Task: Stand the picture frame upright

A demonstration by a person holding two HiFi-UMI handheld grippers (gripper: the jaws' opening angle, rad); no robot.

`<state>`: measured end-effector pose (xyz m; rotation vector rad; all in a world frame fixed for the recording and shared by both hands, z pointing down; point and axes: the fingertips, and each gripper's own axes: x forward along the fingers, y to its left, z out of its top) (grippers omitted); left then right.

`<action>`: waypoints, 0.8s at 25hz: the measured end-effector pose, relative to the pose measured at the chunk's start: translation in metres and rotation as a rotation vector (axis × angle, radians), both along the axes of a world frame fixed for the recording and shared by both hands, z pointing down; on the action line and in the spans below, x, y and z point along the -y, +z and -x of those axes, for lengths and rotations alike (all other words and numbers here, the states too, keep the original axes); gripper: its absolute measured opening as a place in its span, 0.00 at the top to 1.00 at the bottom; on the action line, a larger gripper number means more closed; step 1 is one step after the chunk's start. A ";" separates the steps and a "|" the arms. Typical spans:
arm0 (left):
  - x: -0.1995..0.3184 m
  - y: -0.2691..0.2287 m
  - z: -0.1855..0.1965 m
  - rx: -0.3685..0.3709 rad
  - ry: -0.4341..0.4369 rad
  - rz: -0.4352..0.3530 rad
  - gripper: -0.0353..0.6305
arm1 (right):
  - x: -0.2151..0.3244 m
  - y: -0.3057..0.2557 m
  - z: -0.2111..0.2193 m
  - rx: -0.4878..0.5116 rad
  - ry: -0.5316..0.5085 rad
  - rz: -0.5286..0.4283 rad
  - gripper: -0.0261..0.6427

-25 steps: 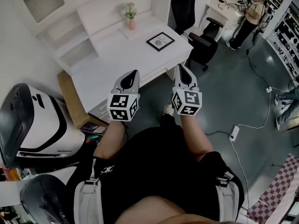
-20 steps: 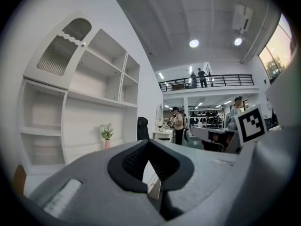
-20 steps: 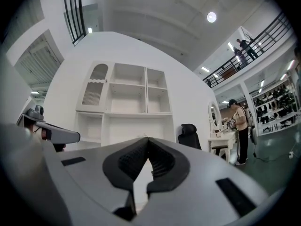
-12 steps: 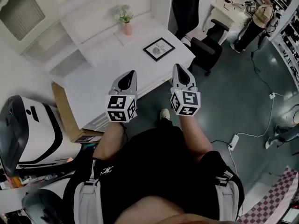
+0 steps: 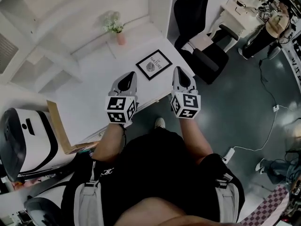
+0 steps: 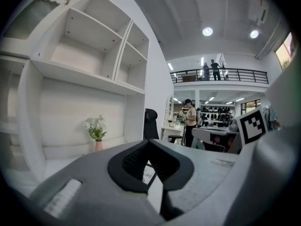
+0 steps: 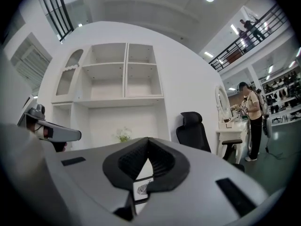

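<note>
A black picture frame (image 5: 154, 64) with a white print lies flat on the white desk (image 5: 94, 98), near its right end. Both grippers hover side by side at the desk's front edge, short of the frame. My left gripper (image 5: 130, 75) is shut and empty, its tip just left of the frame. My right gripper (image 5: 178, 71) is shut and empty too, over the desk's right corner. A sliver of the frame (image 6: 149, 175) shows through the left gripper view's jaw gap, and the frame (image 7: 141, 187) also peeks through the right gripper's.
A small pink vase with white flowers (image 5: 115, 26) stands at the back of the desk under white shelves (image 5: 51, 18). A black office chair (image 5: 207, 55) stands right of the desk. A white-and-black machine (image 5: 23, 140) sits at the left. A person (image 5: 270, 27) stands far right.
The view has moved toward the desk: the frame now lies much closer to both grippers' tips. Both grippers stay shut and side by side.
</note>
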<state>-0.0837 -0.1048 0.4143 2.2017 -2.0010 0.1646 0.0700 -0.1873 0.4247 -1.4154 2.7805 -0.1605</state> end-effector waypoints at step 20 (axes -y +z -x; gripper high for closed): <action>0.119 0.007 0.044 0.056 -0.033 0.104 0.92 | 0.114 0.014 0.020 -0.026 -0.022 0.111 0.96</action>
